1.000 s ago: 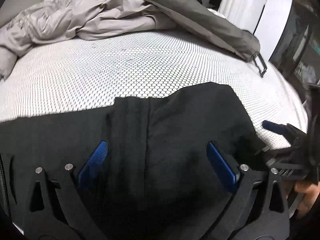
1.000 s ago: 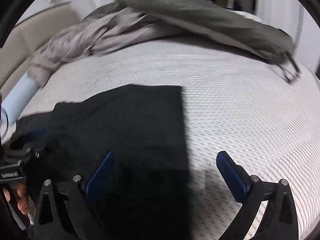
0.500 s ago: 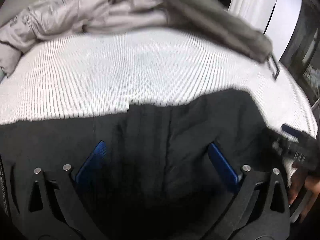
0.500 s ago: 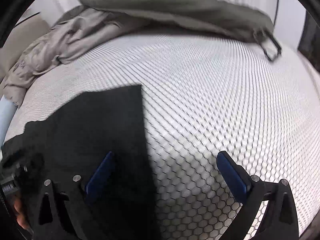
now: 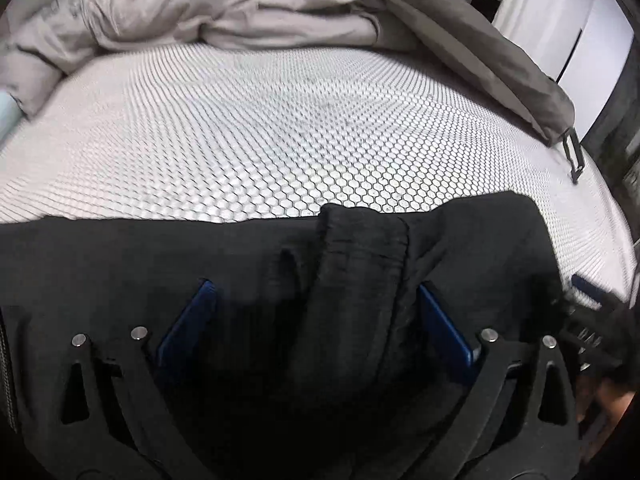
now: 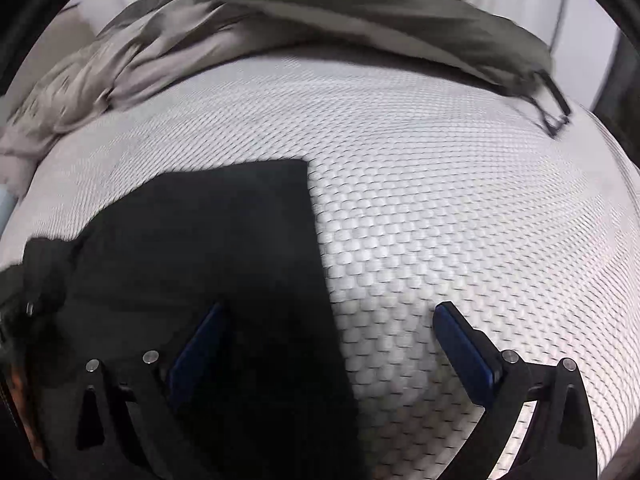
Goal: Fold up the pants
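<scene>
A: Item one, black pants (image 5: 248, 264). Where do they lie?

B: On the white honeycomb mattress (image 5: 280, 136), along its near edge. A bunched ridge of cloth rises in their middle; their straight hem end (image 6: 240, 208) lies flat on the mattress.

A: Item two, left gripper (image 5: 316, 320)?

B: Over the pants, blue fingers (image 5: 188, 320) spread wide on either side of that ridge. Nothing pinched; whether the tips touch the cloth I cannot tell.

A: Item three, right gripper (image 6: 328, 332)?

B: Also spread. One finger over the pants, the other over bare mattress, straddling the pants' edge. Nothing held.

A: Other stock?

B: Beyond the pants, a rumpled grey duvet (image 5: 224, 12) heaped at the mattress's far side, with a darker olive cover (image 6: 360, 12) draped over it and a black strap loop (image 5: 573, 152) hanging from its corner.
</scene>
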{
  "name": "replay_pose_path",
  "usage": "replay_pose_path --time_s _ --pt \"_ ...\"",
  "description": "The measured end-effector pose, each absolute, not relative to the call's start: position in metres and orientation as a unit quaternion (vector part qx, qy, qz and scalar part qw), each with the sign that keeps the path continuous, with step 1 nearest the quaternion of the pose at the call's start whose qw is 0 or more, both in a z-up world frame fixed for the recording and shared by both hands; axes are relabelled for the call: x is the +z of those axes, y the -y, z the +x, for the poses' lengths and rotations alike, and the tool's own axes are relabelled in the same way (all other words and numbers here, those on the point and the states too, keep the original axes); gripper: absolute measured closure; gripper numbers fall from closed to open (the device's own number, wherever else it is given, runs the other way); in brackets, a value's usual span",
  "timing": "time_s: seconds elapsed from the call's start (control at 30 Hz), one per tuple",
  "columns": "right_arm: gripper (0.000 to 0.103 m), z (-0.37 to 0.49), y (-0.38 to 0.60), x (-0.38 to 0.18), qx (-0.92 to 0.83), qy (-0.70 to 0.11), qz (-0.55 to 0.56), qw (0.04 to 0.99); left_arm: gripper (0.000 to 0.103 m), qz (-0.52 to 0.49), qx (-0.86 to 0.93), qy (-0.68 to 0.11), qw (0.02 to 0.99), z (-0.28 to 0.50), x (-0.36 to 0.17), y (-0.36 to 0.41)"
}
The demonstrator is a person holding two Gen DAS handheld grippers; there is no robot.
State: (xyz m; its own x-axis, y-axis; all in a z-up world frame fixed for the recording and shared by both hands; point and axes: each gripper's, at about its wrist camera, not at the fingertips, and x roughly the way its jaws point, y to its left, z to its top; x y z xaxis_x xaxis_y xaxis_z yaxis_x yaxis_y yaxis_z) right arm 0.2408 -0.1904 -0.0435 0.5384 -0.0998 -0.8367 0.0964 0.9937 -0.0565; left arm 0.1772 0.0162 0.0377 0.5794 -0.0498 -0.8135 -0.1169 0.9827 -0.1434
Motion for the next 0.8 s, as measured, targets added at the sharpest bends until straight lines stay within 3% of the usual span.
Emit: replay_pose_path --time_s 0.2,0.33,0.4,0.5,0.67,0.8 --pt "0.000 0.201 0.148 -0.013 0.054 -0.452 -0.059 0.889 0.004 -0.040 -0.048 -0.435 0.898 0.119 0.063 0.010" --pt "0.002 0.181 0.121 -0.026 0.165 -0.462 -0.042 0.871 0.004 0.011 -0.096 -0.456 0.885 0.085 0.044 0.025" --pt "0.017 0.176 0.124 -0.038 0.156 -0.481 -0.095 0.858 0.000 0.020 -0.098 -0.465 0.880 0.075 0.030 0.020" --pt "0.017 0.181 0.151 -0.041 0.126 -0.469 -0.143 0.862 0.000 -0.004 -0.113 -0.453 0.884 0.057 0.025 0.006" --pt "0.016 0.153 0.202 -0.019 0.098 -0.459 -0.088 0.879 0.001 -0.057 -0.098 -0.437 0.892 0.033 0.027 -0.013" --pt "0.016 0.139 0.196 -0.024 0.160 -0.462 -0.083 0.868 0.001 -0.022 -0.085 -0.440 0.894 0.030 0.024 -0.008"
